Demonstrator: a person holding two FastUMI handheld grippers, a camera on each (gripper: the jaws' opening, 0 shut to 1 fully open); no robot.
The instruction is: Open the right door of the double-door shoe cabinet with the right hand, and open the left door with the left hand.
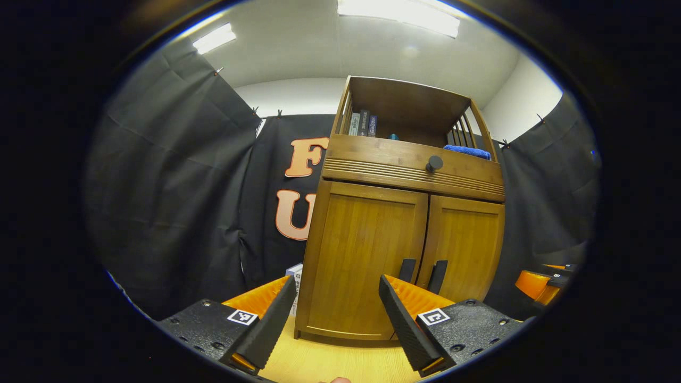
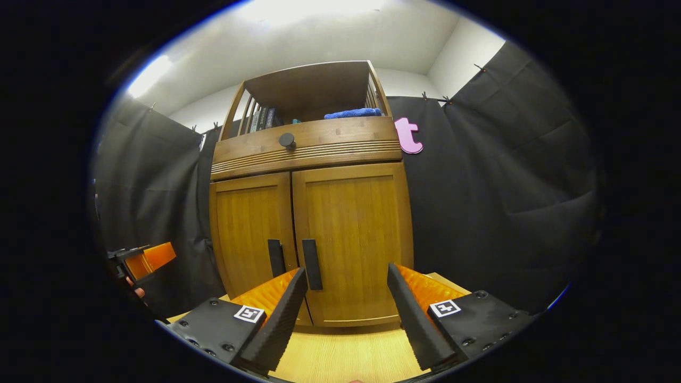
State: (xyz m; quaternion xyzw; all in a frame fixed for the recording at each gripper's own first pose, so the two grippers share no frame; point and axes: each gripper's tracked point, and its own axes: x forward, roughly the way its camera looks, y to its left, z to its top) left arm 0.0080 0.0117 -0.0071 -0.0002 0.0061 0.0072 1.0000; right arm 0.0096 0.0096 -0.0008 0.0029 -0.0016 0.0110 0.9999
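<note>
Right gripper view: right claw (image 2: 346,298) gapes before shut right door (image 2: 354,239); left claw (image 1: 338,311) gapes facing left door (image 1: 362,255).

Free room: bare table (image 2: 346,356) between each gripper and the cabinet (image 2: 314,223).
- Left door (image 1: 367,255) and right door (image 2: 354,234): both shut, faces unblocked.
- Handles (image 2: 312,264): side by side at the centre seam, a narrow gap between them.
- Left gripper (image 1: 338,319), right gripper (image 2: 346,319): fingers spread, apart from the doors.
- Obstacles: small box (image 1: 296,276) left of the cabinet, possibly touching it; black cloth (image 2: 479,213) close on both sides.
</note>
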